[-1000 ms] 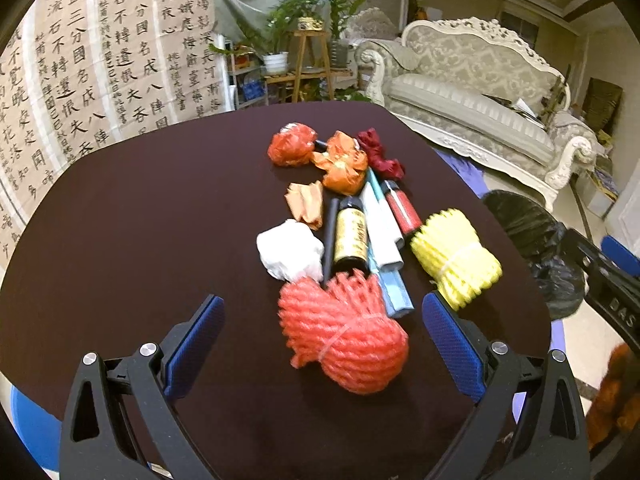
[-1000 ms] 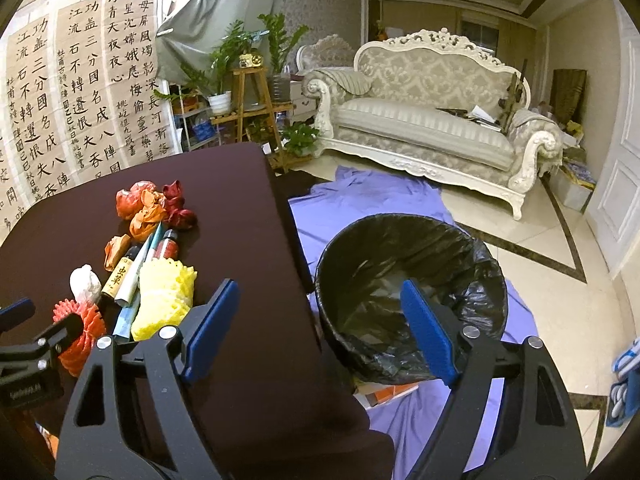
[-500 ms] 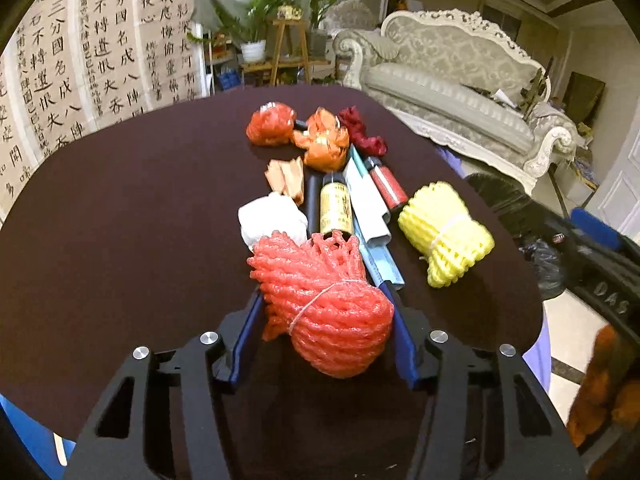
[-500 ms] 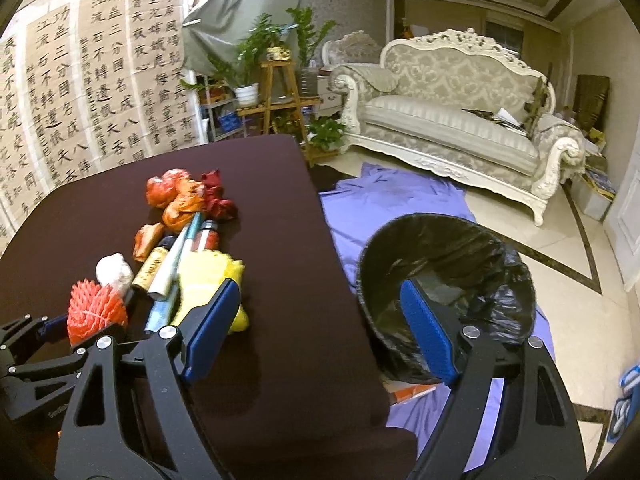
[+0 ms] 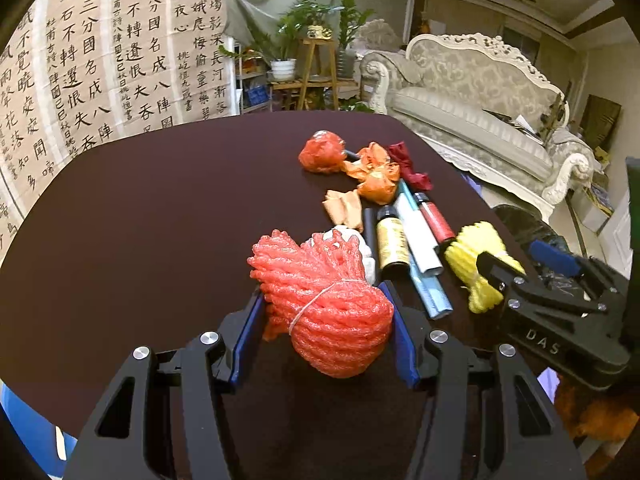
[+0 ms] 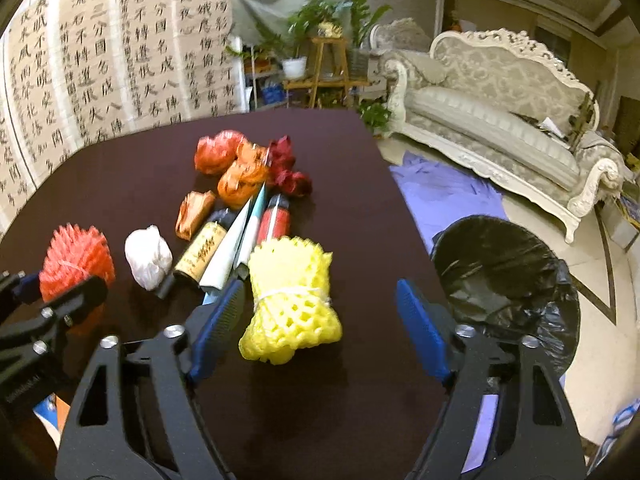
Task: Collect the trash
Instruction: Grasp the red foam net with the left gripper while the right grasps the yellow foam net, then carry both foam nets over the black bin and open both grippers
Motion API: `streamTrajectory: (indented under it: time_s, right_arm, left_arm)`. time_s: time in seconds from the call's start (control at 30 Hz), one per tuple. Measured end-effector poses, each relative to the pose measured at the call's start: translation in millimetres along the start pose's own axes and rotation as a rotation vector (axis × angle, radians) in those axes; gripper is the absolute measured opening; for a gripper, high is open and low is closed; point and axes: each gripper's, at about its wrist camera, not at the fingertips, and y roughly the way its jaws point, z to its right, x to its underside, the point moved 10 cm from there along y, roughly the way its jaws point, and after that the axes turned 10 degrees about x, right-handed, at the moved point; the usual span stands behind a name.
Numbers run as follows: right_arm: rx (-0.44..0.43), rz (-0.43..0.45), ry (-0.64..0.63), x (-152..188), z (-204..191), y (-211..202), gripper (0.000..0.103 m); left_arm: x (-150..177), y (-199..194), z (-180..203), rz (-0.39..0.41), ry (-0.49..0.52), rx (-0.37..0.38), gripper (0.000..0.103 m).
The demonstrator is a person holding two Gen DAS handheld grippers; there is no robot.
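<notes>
- Since the earlier frames, both grippers had advanced over the pile: the left gripper [image 5: 326, 314], wide open around the red foam net a second before, had closed onto it, and the right gripper [image 6: 320, 322], previously held out over the table edge beside the bin, had come across to straddle the yellow foam net.
- Dark table [image 5: 152, 216] carried all the trash in one loose cluster on its right half.
- Black-lined trash bin [image 6: 508, 276] stood on the floor just beside the table's right edge, partly on a purple cloth [image 6: 448, 192].
- Red foam net [image 5: 328, 304], bound with a pale band, was clamped between the left gripper's blue pads [image 5: 246, 330], which pressed on both of its sides.
- Yellow foam net [image 6: 290, 300], also banded, lay on the table between the right gripper's jaws; those jaws had just been closing. The left pad sat at or against the net's side, the right pad stood clear of it, so no grip was made.
- White crumpled wad [image 6: 147, 256] lay between the two nets.
- Beside the wad lay a dark bottle with a gold label [image 6: 202, 250], a pale rolled tube [image 6: 232, 244] and a red tube [image 6: 274, 220], side by side and touching.
- Orange, red and dark red crumpled wrappers [image 6: 240, 168] were bunched at the far end.
</notes>
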Motion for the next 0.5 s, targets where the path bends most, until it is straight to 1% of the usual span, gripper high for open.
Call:
streamTrajectory:
  time_s: [0.03,0.07,0.13,0.23,0.33,0.5]
  right_arm:
    - [-0.007,-0.011,0.000,2.5,-1.8,3.2,0.060]
    - [-0.031,-0.023,0.003,4.2,-3.9,5.1,0.052]
    - [-0.081,-0.037,0.011,6.3,-8.3,4.6,0.041]
    - [-0.041,-0.006,-0.001,3.3,-6.6,0.4,0.040]
    - [-0.032,0.016,0.026,-1.4,5.4,-6.9,0.039]
    - [0.039,0.060,0.103,-13.0,51.0,-16.9,0.039]
  left_arm:
    - [0.0,1.4,-1.2,-0.002,-0.005,0.001,0.055]
    - [-0.4,2.3,-2.0,-0.003,-0.008,0.003,0.055]
    - [-2.2,2.8,-1.6,0.002,-0.009,0.002,0.055]
    - [-6.4,1.9,0.6,0.014,-0.004,0.004,0.055]
    - [-13.2,1.0,8.4,0.028,0.007,0.015,0.055]
    - [-26.5,3.1,34.6,0.049,0.040,0.062,0.055]
